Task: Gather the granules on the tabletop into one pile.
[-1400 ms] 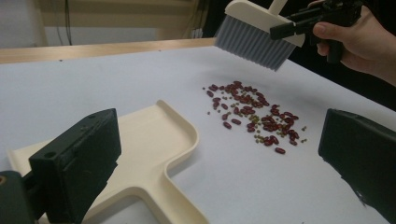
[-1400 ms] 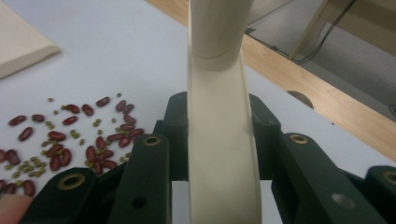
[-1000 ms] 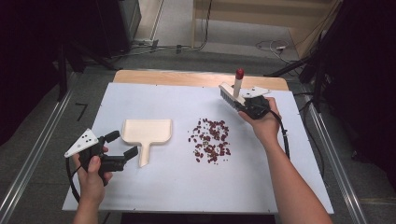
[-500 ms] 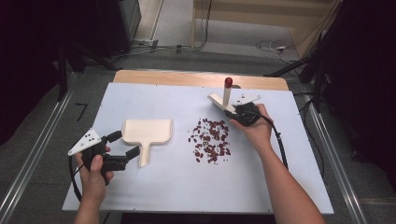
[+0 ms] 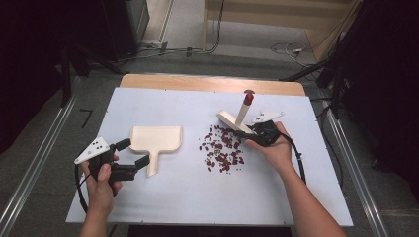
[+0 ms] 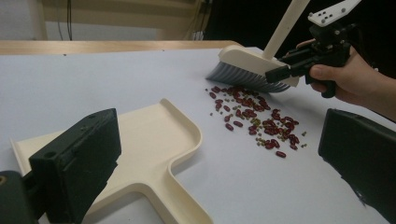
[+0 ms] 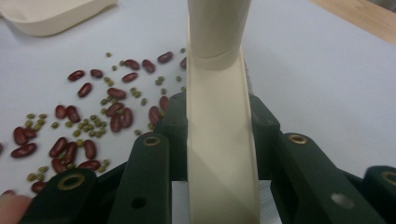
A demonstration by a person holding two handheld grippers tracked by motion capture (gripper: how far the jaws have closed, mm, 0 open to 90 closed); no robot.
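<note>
A: Right gripper (image 5: 247, 133)?
B: Clamped on the cream head of the hand brush (image 5: 236, 121), jaws narrow, one on each flank of the head as seen in the right gripper view. Held at 2 o'clock from table centre. Handle rising tilted toward 12, capped with a red tip (image 5: 248, 98). Grey bristles (image 6: 243, 78) at the far edge of the bean spill, just above the sheet or brushing it; contact cannot be told.

A: Left gripper (image 5: 132, 154)?
B: Jaws wide, nothing between the pads. Held at 8 o'clock, pointing toward 3. Lower jaw just beside the dustpan's handle; contact cannot be told.

A: Dustpan (image 5: 156, 138)?
B: Cream plastic, flat on the white table sheet (image 5: 178, 197), at 9 o'clock from centre, handle toward 6. Tray bare.

A: Spill?
B: Red beans (image 5: 223, 149) mixed with small green beans (image 7: 88, 123), scattered loose just right of centre, between dustpan and brush, apart from the dustpan.

A: Brands, labels, writing?
B: None legible on brush, dustpan or grippers. Grey three-cornered plate (image 5: 92, 150) on the left gripper marked with dark dots, no lettering.

A: Surroundings?
B: Wooden strip (image 5: 207, 83) along the table edge at 12.
</note>
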